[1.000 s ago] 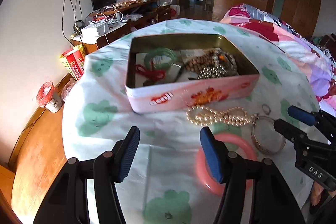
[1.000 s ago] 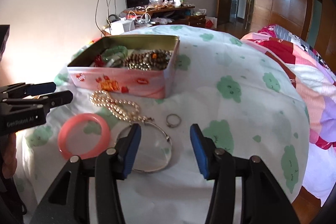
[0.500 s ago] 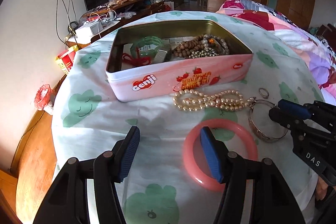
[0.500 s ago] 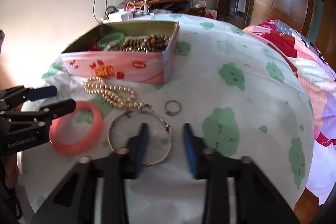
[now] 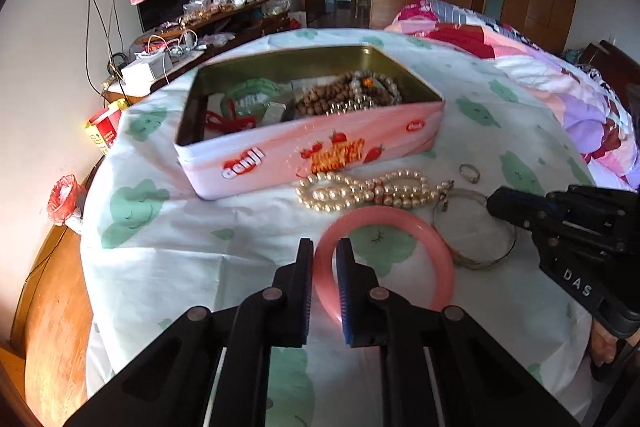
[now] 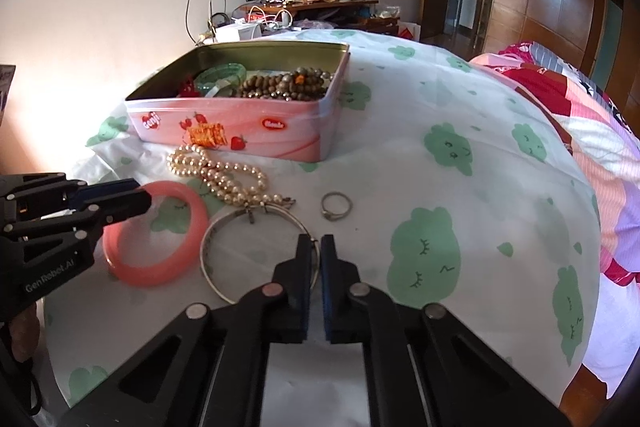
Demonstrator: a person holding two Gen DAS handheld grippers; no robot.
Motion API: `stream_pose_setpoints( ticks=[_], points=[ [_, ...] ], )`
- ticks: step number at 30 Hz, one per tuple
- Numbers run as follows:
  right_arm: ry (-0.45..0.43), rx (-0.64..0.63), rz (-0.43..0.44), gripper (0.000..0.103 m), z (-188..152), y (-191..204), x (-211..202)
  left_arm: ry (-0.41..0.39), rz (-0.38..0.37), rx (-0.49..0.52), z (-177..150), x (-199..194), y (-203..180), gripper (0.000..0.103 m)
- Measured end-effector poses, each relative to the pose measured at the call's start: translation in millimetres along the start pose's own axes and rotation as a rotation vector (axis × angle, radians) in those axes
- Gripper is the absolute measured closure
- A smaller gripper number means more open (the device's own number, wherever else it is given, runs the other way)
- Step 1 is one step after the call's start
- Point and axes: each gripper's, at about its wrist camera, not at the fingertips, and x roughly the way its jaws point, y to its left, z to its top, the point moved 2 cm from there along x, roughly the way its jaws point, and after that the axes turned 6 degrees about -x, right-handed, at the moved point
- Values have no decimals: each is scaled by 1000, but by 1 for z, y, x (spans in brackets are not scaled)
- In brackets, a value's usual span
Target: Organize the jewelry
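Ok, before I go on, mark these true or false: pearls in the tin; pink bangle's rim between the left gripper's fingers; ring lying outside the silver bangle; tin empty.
1. The pearl necklace is in the tin. False: it lies on the cloth in front of it.
2. The pink bangle rim is between the left gripper fingers. True; its jaws are closing on it.
3. The ring lies outside the silver bangle. True.
4. The tin is empty. False: it holds a green bangle and brown beads.

Mounted close above the worktop [image 5: 168, 267], angled downward from left and right; sharing the pink tin [image 5: 304, 155] [image 6: 256, 131] ahead.
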Motion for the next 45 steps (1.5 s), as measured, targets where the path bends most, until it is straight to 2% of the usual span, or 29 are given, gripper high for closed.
stream_pose_setpoints(
  ticks=[8, 14, 15, 18, 19, 26, 28, 31, 36, 38, 39, 40, 45],
  points=[
    [-50, -29, -20, 99, 9, 5, -17, -74, 55, -12, 5, -21, 13, 93],
    [-33, -49, -36, 98, 11, 6, -12, -71, 76, -41, 5, -20, 23, 93],
    [-37, -43, -41, 94, 11, 5, -12, -70, 82, -44, 5, -20, 24, 93],
    [-20, -19, -34, 66, 11, 0, -9, -70, 96, -46, 5, -17, 26, 93],
    [-17, -15, -35, 65, 11, -1, -8, -65, 92, -51, 5, -16, 27, 93],
    [36, -52, -25, 68, 5, 7, 6, -63, 81, -48, 5, -15, 27, 93],
    [44, -71, -4, 97, 5, 11, 5, -65, 78, -49, 5, -16, 26, 93],
    [41, -92, -15, 97, 2, 14, 3, -68, 77, -50, 5, -18, 26, 93],
    [28, -54, -11, 97, 4, 6, -1, -69, 76, -54, 6, -19, 26, 93],
    [29, -13, 23, 72, 6, 1, -2, -72, 77, -60, 7, -21, 28, 93],
    [27, -3, 37, 37, 7, 0, -4, -76, 81, -63, 8, -23, 29, 93],
    [11, -1, 54, 17, 8, 1, -7, -78, 84, -65, 7, -24, 30, 93],
    [2, -45, 60, 16, 9, 19, -9, -77, 96, -79, 7, -26, 35, 93]
  ],
)
